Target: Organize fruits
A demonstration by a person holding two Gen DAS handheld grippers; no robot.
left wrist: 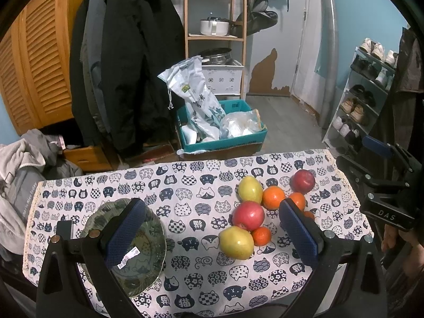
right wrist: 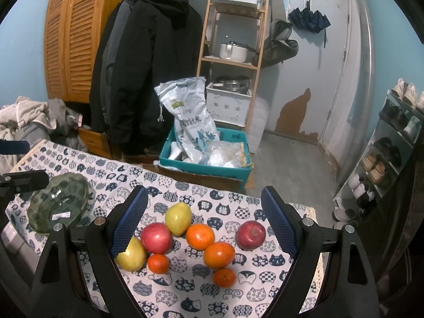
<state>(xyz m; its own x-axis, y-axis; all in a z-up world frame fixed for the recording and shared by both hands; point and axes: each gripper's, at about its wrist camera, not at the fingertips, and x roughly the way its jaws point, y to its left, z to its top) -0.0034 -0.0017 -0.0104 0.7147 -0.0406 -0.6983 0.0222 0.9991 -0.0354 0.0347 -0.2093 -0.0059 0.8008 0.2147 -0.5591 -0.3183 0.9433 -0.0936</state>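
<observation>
Starting step: nothing is lifted yet; all fruit lies loose on the cat-print cloth tabletop (left wrist: 185, 201).
Left hand-held gripper (left wrist: 212, 233): jaws spread wide, empty, hovering over the green leaf-patterned glass bowl (left wrist: 148, 241) at its 9 o'clock.
Right hand-held gripper (right wrist: 204, 225): jaws wide, empty, framing the fruit cluster.
Fruit: two yellow-green pears (right wrist: 178, 218), two red apples (right wrist: 155, 238) and four oranges (right wrist: 200, 236) lie grouped, the bowl well apart at their 9 o'clock.
Next move, likely: close on one fruit and carry it to the bowl; round fruit may roll.
View difference: the right wrist view shows all four oranges clearly; the left view hides some behind a finger.
</observation>
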